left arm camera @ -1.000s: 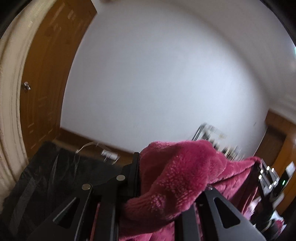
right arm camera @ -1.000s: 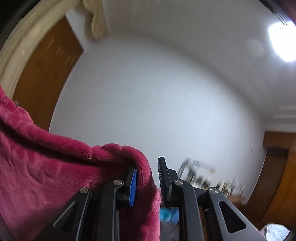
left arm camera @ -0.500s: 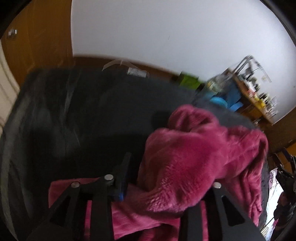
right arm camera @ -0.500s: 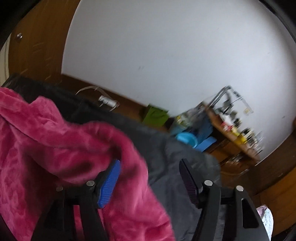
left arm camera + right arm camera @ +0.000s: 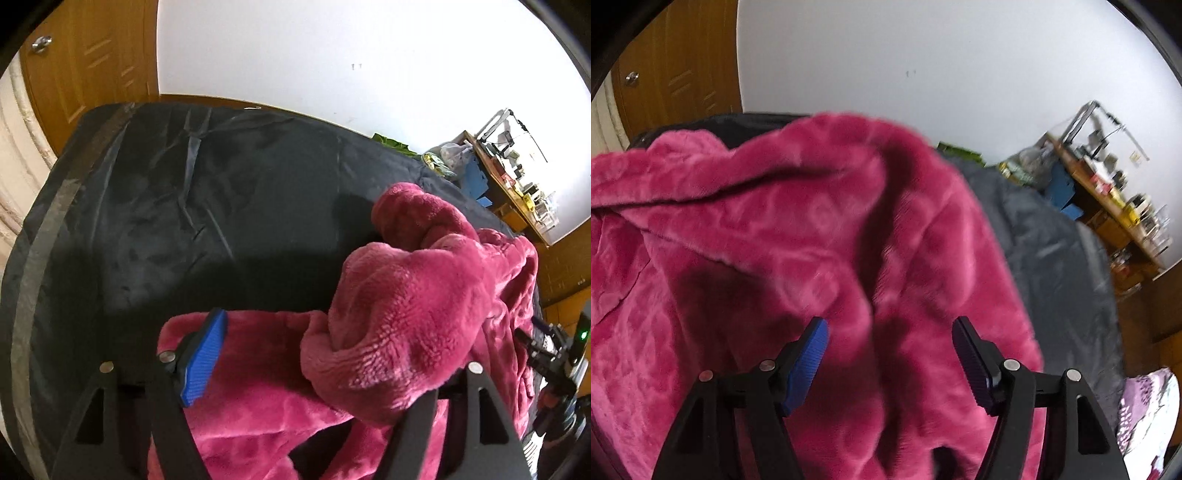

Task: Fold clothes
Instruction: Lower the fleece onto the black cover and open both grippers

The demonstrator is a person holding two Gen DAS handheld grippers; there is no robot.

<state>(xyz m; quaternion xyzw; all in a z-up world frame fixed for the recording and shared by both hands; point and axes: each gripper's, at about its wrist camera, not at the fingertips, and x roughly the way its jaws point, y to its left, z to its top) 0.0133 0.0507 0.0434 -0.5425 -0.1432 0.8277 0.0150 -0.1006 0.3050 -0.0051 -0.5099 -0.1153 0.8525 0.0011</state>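
One plush magenta fleece garment (image 5: 413,314), crumpled on a black crinkled sheet (image 5: 184,206) (glossy); left hand-held gripper (image 5: 317,354) and right hand-held gripper (image 5: 890,354) both opening, unclamped.

A deep-piled, fuzzy magenta fleece garment (image 5: 413,306) was seen, its plush nap catching light in soft pale patches and pressed into a faint embossed pattern (image 5: 820,218). Beneath it a dark grey sheet of thin, slick cloth (image 5: 207,206) was spread, creased and faintly glossy, with a smoother grey band (image 5: 40,236) along its edge. The left gripper's (image 5: 317,354) arms were of matt black plastic, fastened with small shiny metal pins, and its visible pad was of ribbed blue rubber-like material. The same finish was shown by the right gripper (image 5: 890,350). A varnished brown wooden door (image 5: 88,62) with a bright metal knob (image 5: 40,44) stood beside a matt white painted wall (image 5: 332,55).
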